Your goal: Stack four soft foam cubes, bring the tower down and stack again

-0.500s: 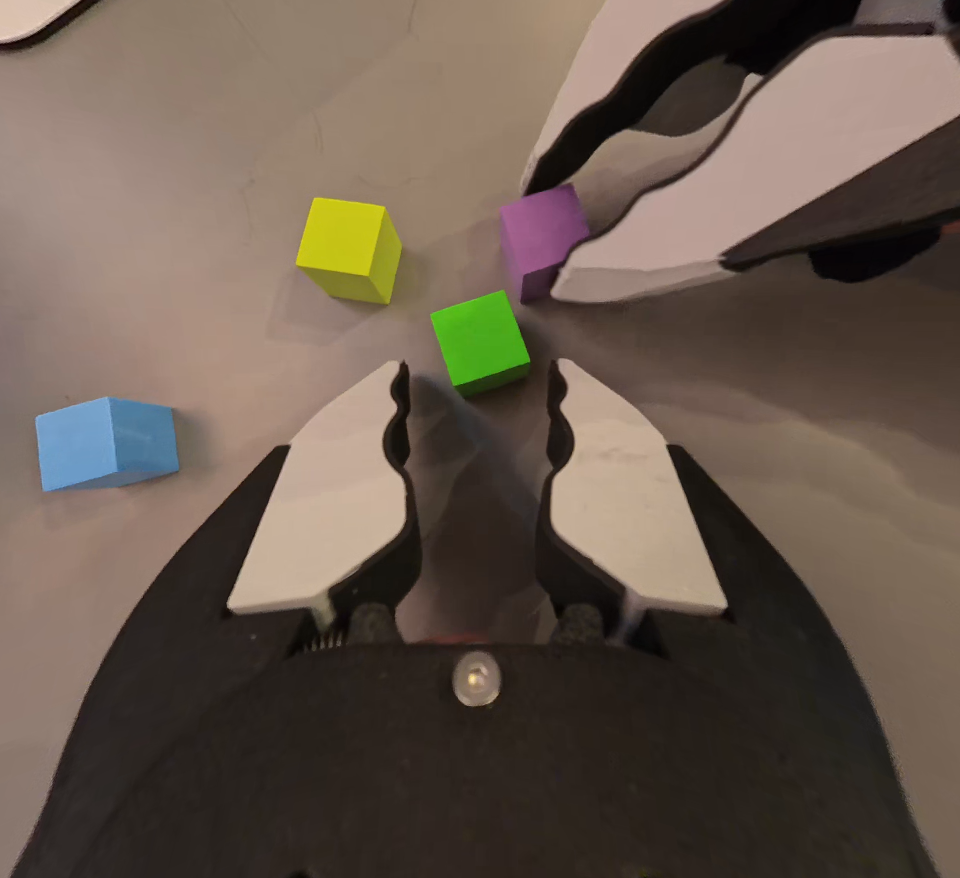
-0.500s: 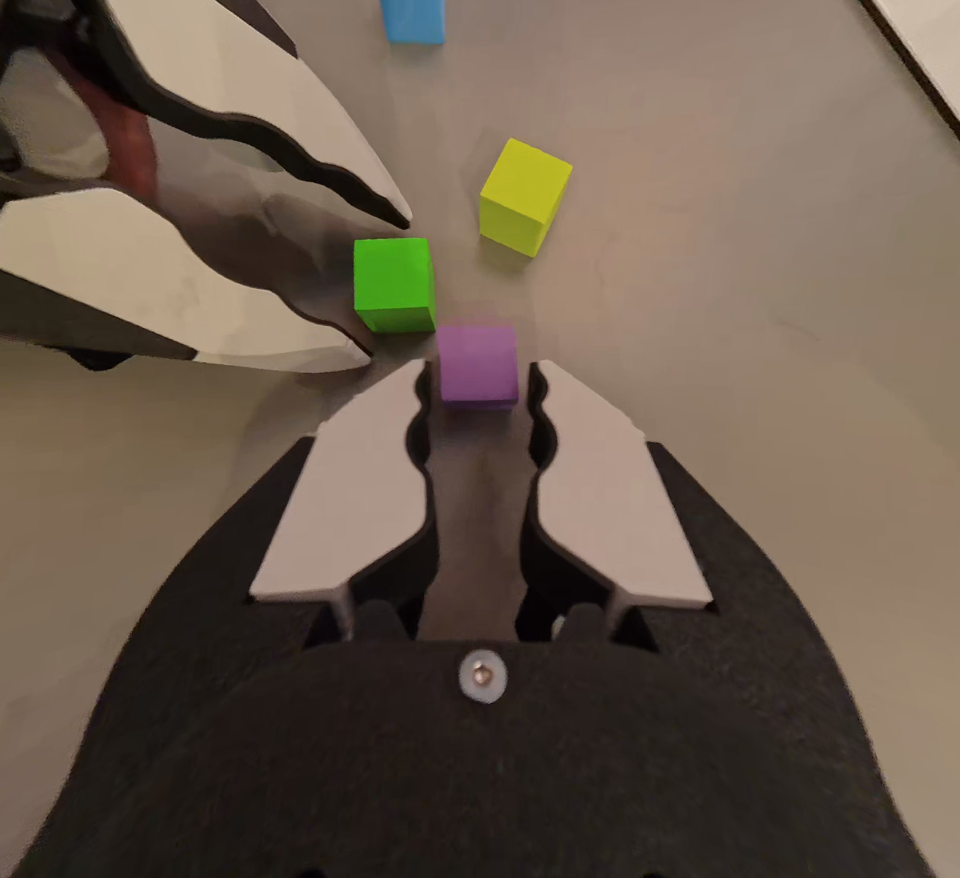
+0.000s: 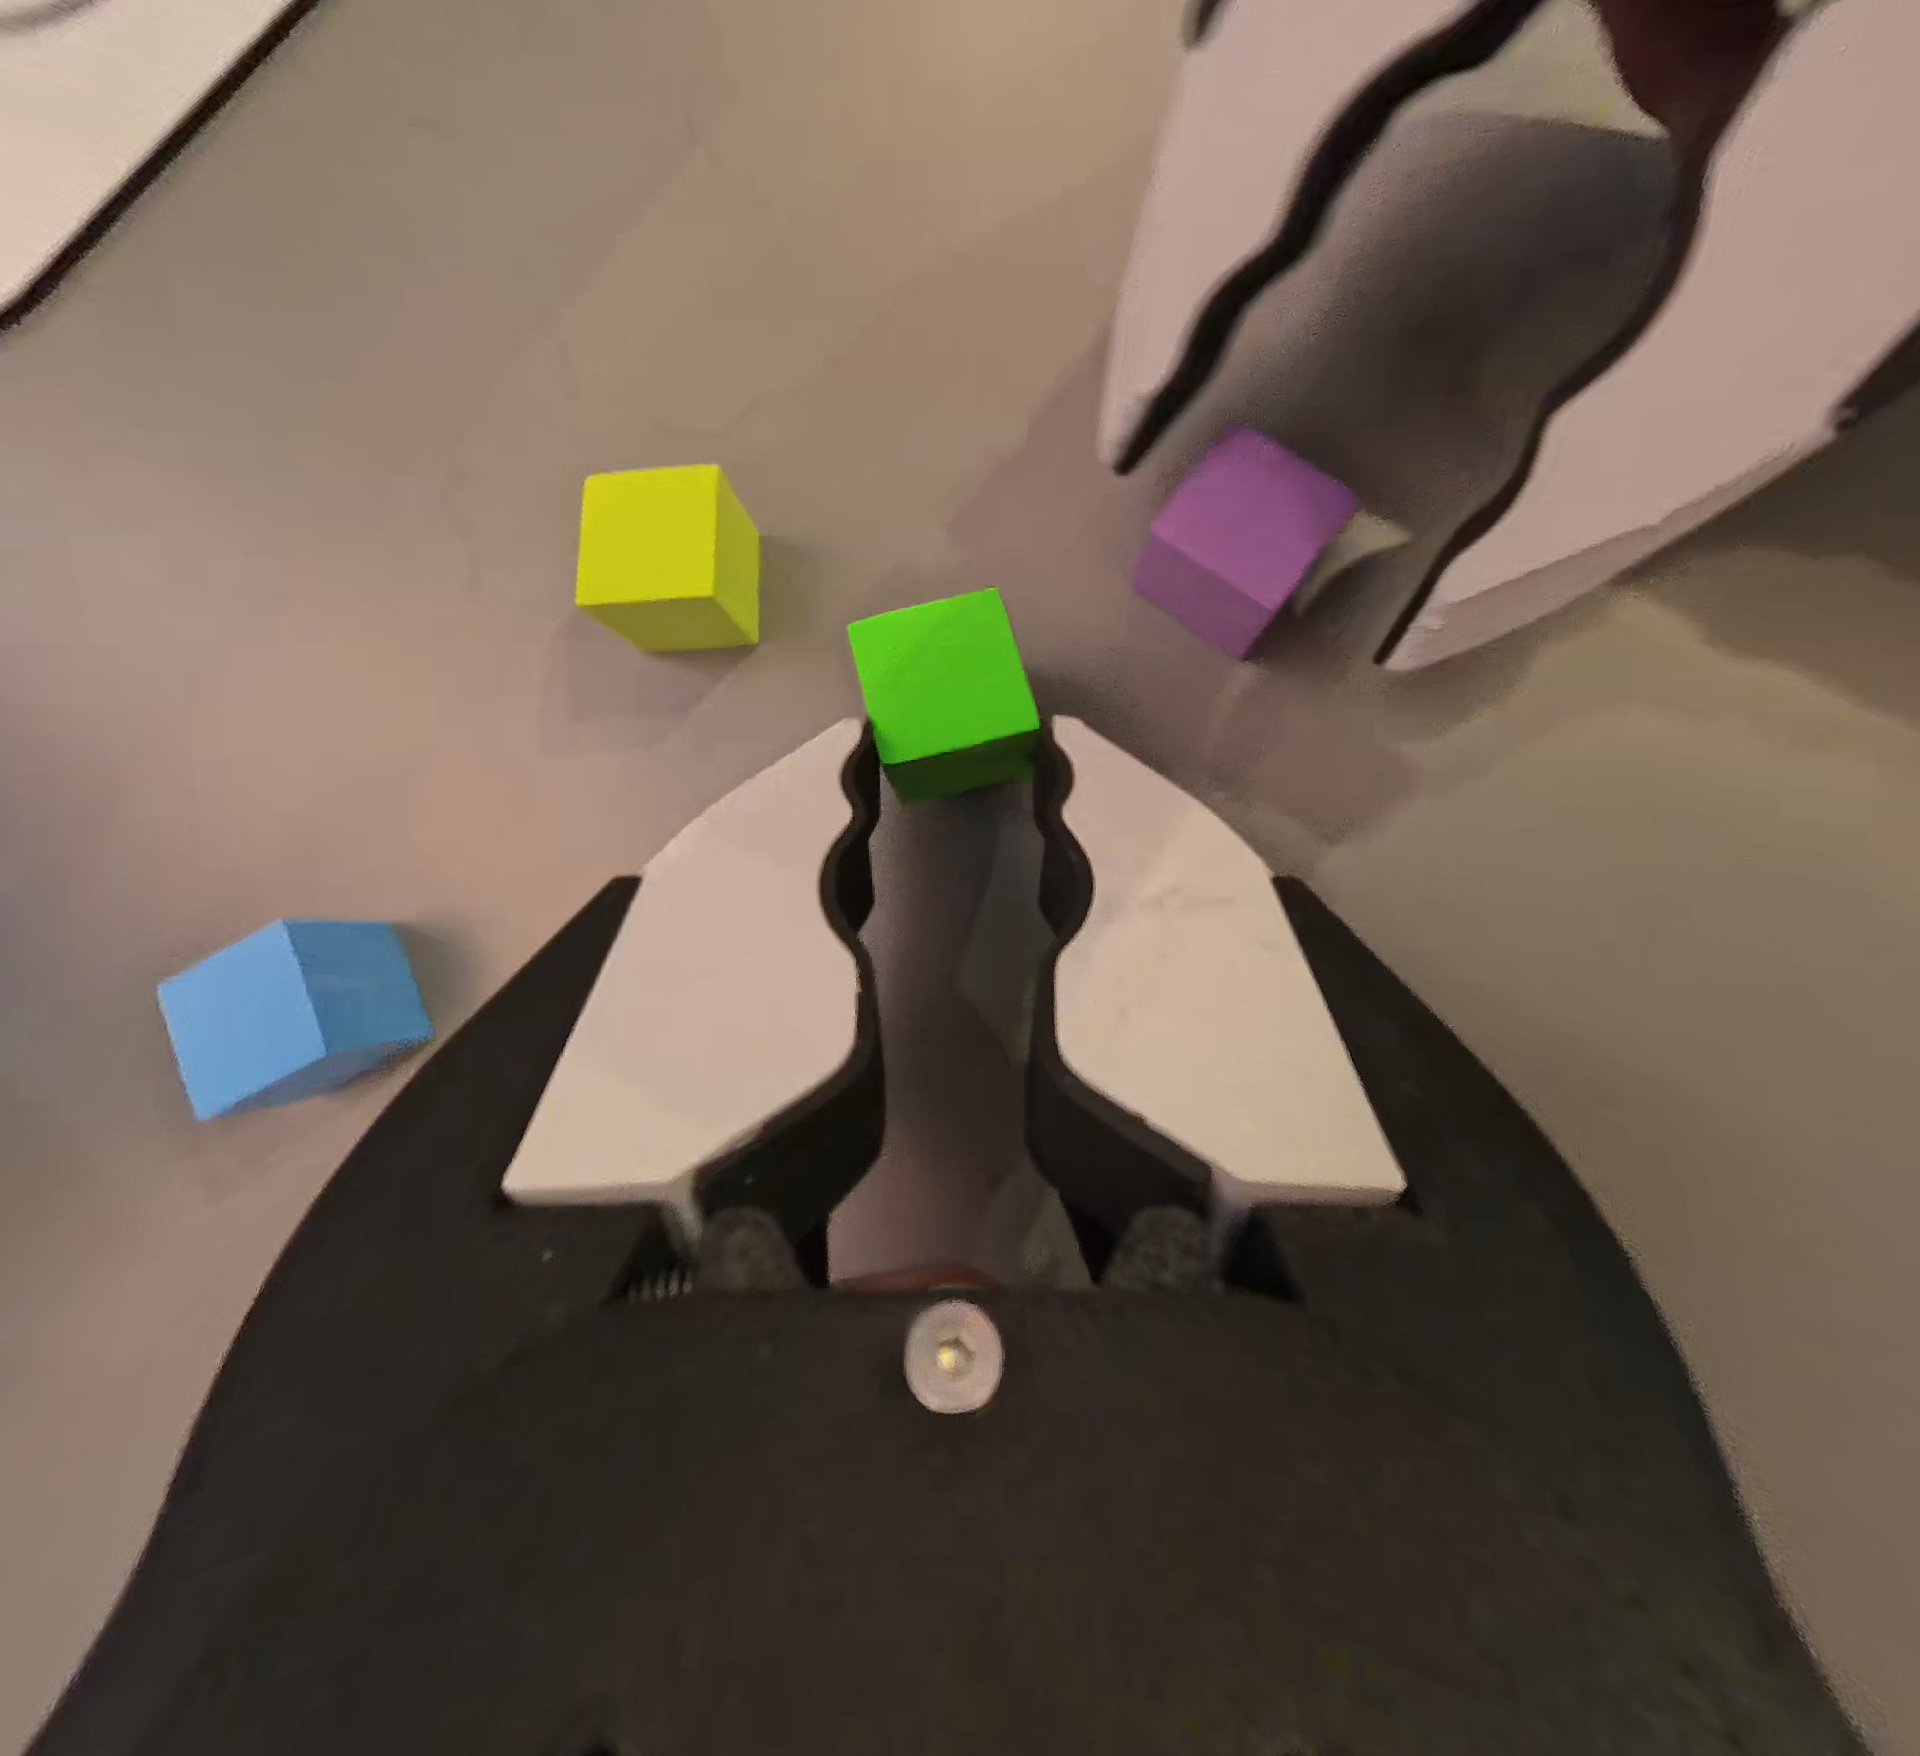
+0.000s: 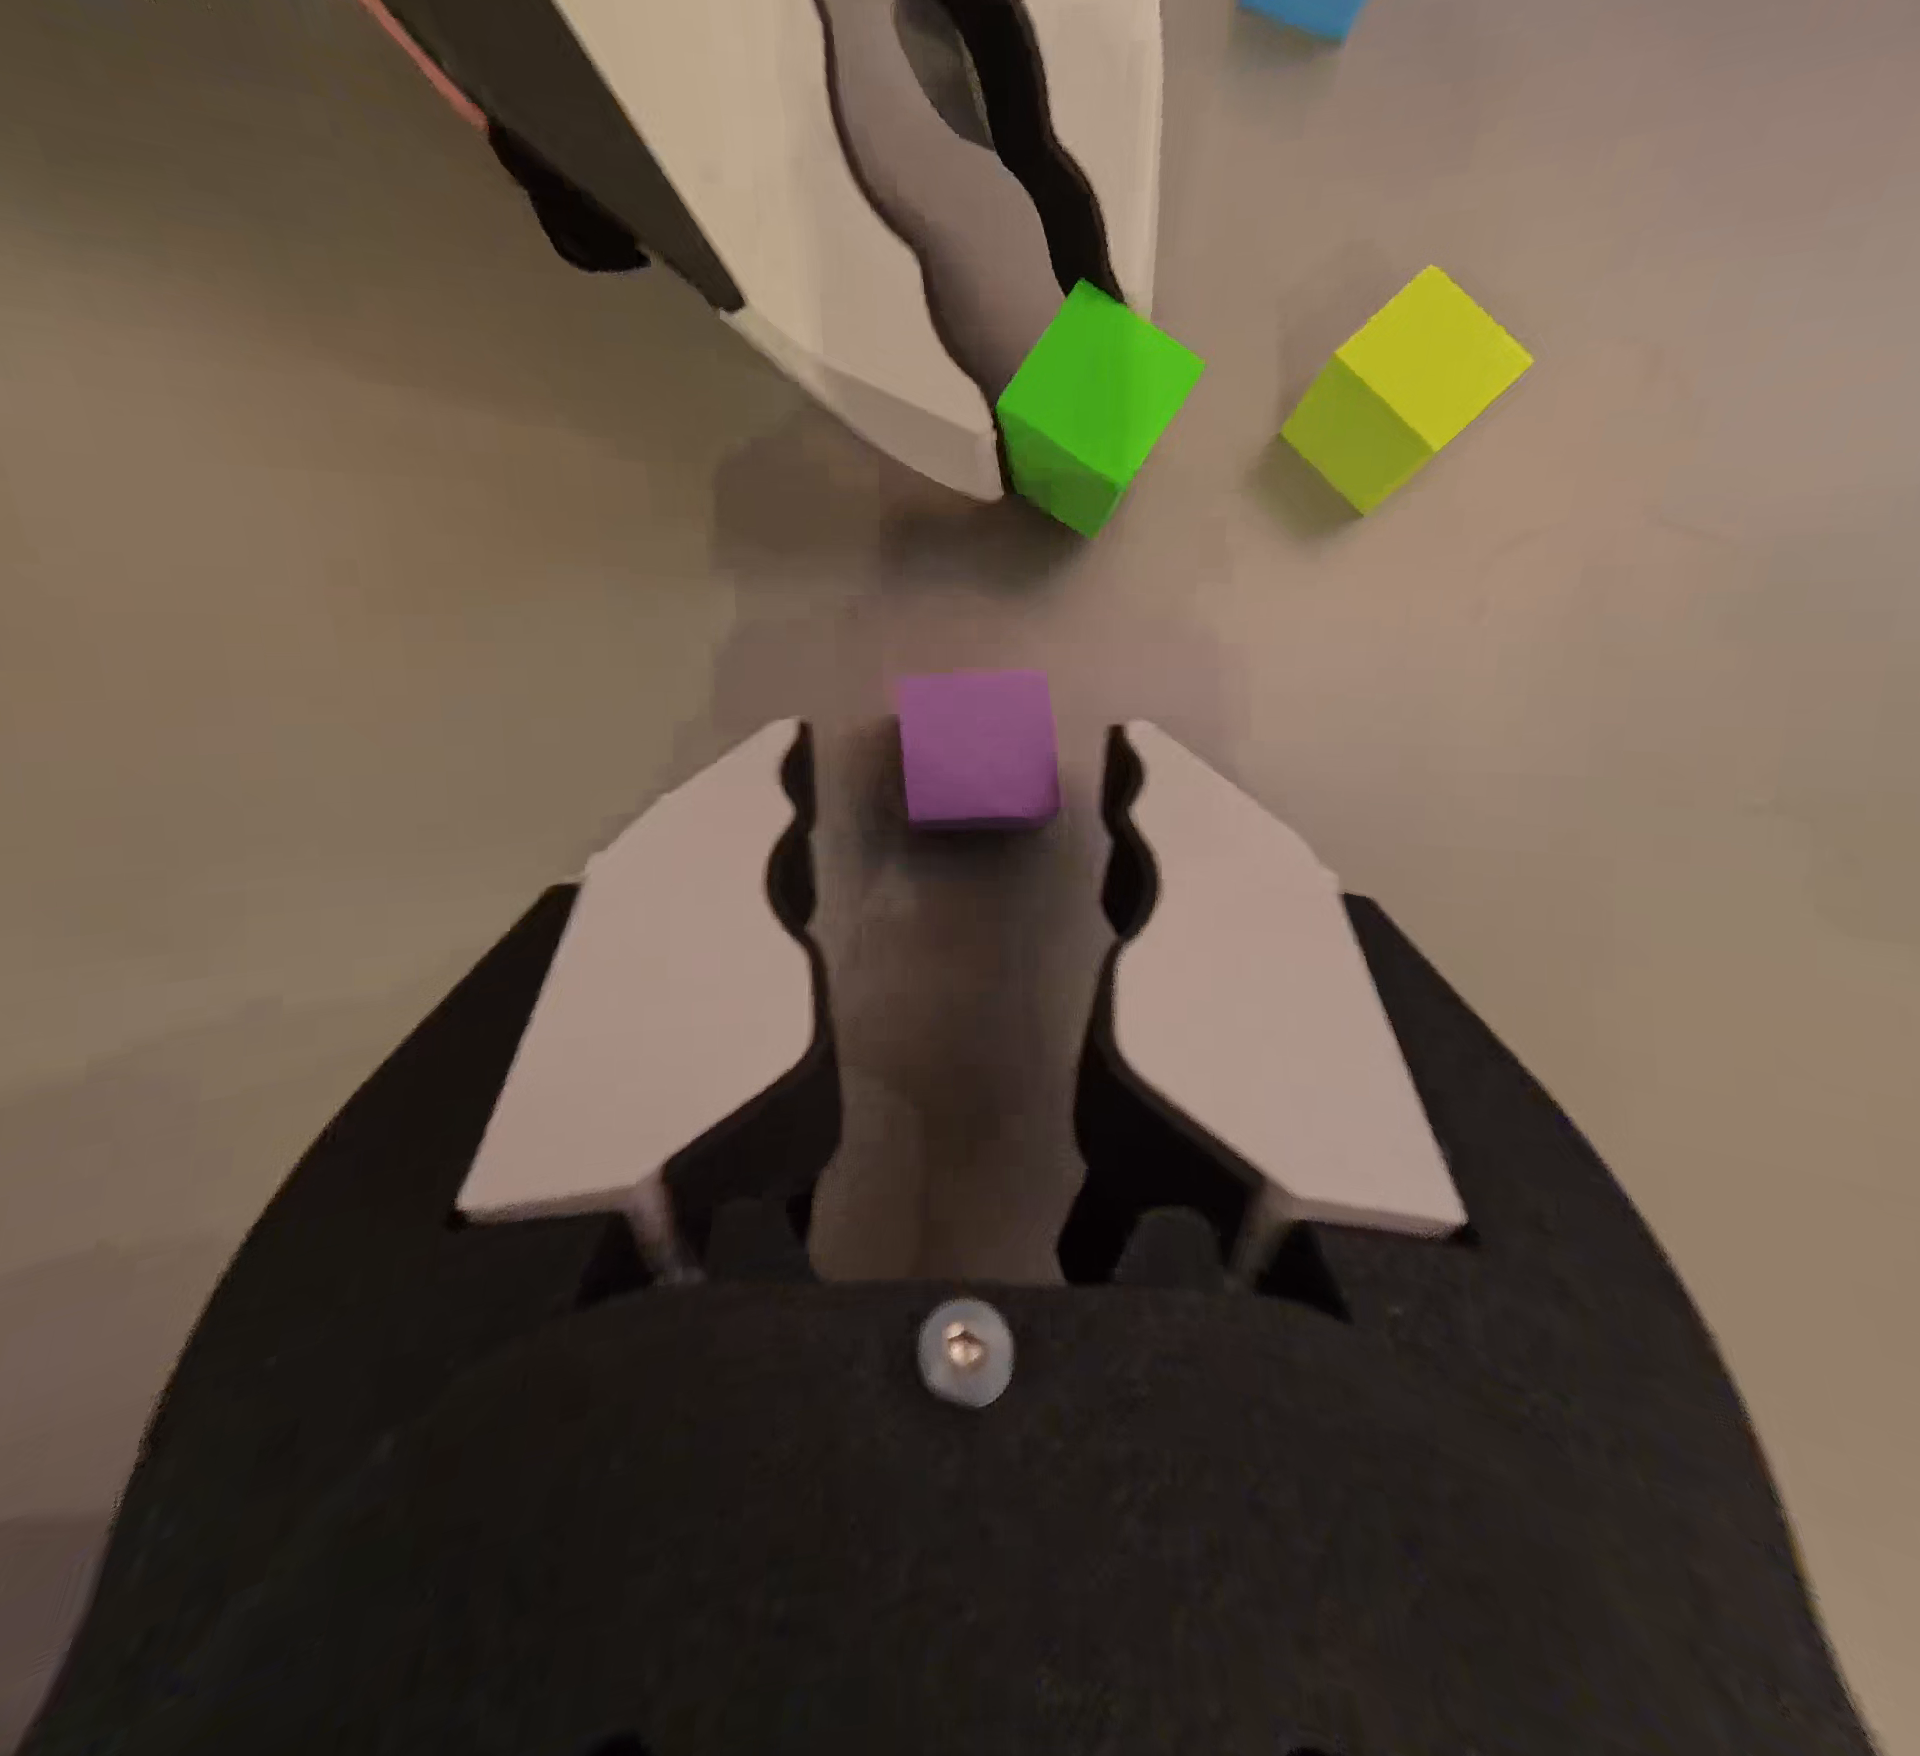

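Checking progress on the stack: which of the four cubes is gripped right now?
The green cube, pinched at the left gripper's tips. Purple sits loose between the right gripper's open fingers.

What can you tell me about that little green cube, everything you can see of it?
The green cube is small, bright green all over, matte and foam-like, with crisp edges and no marks. It is pinched at the fingertips of the left hand-held gripper, one pad against each side, and sits turned slightly askew. Whether it rests on the grey table or hangs just above it is unclear. The yellow cube and purple cube lie close by, not touching it.
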The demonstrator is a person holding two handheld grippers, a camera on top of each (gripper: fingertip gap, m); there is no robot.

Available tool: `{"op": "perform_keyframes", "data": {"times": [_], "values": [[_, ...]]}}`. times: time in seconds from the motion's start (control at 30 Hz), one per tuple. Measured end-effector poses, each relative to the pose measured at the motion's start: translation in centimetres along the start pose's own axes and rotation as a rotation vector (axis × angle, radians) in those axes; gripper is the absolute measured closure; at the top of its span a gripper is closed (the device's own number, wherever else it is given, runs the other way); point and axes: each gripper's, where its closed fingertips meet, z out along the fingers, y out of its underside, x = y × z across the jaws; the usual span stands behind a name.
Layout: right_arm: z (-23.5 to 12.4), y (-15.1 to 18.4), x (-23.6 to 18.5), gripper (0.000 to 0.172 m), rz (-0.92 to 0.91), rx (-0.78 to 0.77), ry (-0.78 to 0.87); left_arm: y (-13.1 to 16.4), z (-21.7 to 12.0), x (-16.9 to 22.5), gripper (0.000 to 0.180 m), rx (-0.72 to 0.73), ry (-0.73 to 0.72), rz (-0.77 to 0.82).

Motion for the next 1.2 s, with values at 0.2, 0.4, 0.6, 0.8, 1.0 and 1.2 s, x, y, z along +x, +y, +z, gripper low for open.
{"op": "perform_keyframes", "data": {"times": [0.2,0.4,0.6,0.8,1.0,1.2], "values": [[-1.8,0.5,0.3,0.112,0.068,0.092,-0.033,-2.4,-1.1,2.3,0.153,0.096,0.141,0.156],[-2.5,2.3,1.0,0.120,0.123,0.111,-0.030,-3.7,-1.3,5.2,0.153,0.143,0.380,0.296],[-2.2,2.9,0.8,0.123,0.130,0.115,-0.051,-4.1,-1.0,4.9,0.153,0.147,0.501,0.364],[-1.9,3.0,0.7,0.124,0.149,0.124,-0.083,-4.1,-0.1,4.9,0.153,0.137,0.601,0.429],[-2.0,2.9,0.8,0.126,0.184,0.135,-0.124,-4.1,0.3,4.9,0.153,0.123,0.671,0.482],[-2.1,2.9,0.7,0.126,0.195,0.142,-0.140,-4.1,0.1,4.9,0.153,0.123,0.701,0.525]]}}
